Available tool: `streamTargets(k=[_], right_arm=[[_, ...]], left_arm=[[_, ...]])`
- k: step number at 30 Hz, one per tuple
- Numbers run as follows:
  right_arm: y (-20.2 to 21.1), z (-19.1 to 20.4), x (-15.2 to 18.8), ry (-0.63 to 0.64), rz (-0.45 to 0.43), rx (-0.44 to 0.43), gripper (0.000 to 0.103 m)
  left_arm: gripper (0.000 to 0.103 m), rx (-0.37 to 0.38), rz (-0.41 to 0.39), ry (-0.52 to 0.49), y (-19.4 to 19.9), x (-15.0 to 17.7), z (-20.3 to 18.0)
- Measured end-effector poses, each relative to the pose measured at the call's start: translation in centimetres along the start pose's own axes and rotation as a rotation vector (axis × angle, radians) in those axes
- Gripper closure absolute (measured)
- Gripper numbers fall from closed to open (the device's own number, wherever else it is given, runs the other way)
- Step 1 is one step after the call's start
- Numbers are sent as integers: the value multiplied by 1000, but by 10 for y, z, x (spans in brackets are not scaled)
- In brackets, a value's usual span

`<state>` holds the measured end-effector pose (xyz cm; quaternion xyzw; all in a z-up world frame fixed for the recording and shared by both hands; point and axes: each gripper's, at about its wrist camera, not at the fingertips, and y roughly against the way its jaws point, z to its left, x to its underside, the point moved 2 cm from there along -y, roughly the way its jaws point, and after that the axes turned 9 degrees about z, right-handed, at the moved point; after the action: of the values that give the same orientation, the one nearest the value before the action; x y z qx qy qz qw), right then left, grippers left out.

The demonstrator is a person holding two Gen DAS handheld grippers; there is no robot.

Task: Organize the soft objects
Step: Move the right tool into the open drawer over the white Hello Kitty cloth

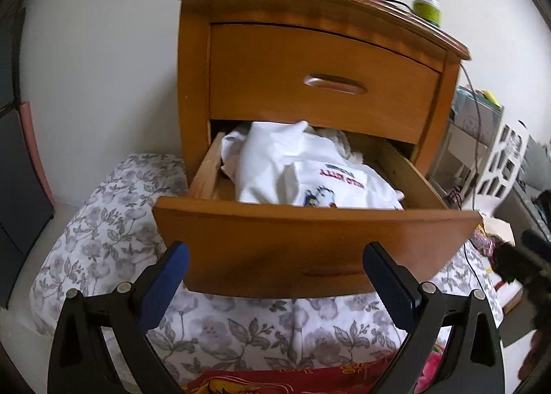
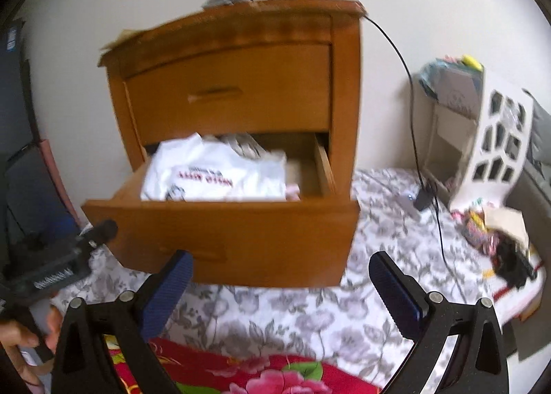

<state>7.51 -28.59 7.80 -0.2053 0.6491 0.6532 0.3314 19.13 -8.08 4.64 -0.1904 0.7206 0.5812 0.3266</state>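
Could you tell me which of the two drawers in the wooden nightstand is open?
The lower wooden drawer is pulled out, showing white folded clothing inside; the upper wooden drawer sits shut.

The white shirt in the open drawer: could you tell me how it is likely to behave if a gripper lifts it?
The white shirt lies crumpled in soft folds, so it will probably hang limp and unfold from one pinch. It looks thin, so likely light. Mounded above the drawer front, it may catch there or drag the cloth beneath it along.

Floral bed (image 1: 103, 239) under my cameras.
I see the wooden nightstand (image 1: 310, 60) and a red blanket (image 2: 275, 373) resting on it.
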Motion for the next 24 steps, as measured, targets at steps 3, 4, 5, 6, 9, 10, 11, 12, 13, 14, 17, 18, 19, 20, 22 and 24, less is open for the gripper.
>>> streamTargets(k=[3, 4, 5, 6, 9, 10, 11, 12, 13, 14, 17, 18, 19, 20, 22, 24], right_arm=[[8, 9, -22, 40, -20, -32, 0], [8, 13, -29, 48, -23, -45, 0], [9, 17, -39, 57, -23, -67, 0], [8, 21, -44, 64, -18, -80, 0], [2, 34, -63, 87, 10, -101, 0], [-2, 38, -70, 99, 23, -103, 0], [-5, 43, -75, 111, 35, -105, 0], [-12, 49, -82, 128, 52, -106, 0], [-18, 53, -88, 140, 65, -104, 0], [-24, 57, -93, 149, 81, -108, 0], [-45, 65, -105, 140, 153, -134, 0], [-52, 67, -108, 136, 181, -138, 0], [-62, 71, -110, 131, 215, -137, 0], [-72, 74, -112, 127, 255, -133, 0], [-92, 80, -112, 115, 336, -121, 0], [-109, 87, -112, 104, 394, -126, 0]], left_arm=[[2, -13, -16, 37, 3, -9, 7], [2, -19, -16, 56, 3, -12, 11], [2, -22, -14, 71, 2, -15, 15], [2, -23, -12, 91, 1, -18, 20], [2, -31, 3, 146, -3, -25, 34], [2, -29, 12, 157, -4, -27, 37], [2, -26, 15, 174, -5, -29, 42], [2, -24, 16, 185, -5, -31, 46], [2, -20, 15, 196, -5, -33, 50], [2, -16, 13, 204, -5, -34, 54], [2, -18, 4, 214, -6, -34, 60], [2, -17, 3, 213, -7, -32, 62], [2, -16, 7, 213, -10, -30, 63], [2, -15, 17, 215, -12, -28, 65], [2, -9, 24, 219, -16, -26, 68], [2, -2, 21, 216, -17, -24, 70]])
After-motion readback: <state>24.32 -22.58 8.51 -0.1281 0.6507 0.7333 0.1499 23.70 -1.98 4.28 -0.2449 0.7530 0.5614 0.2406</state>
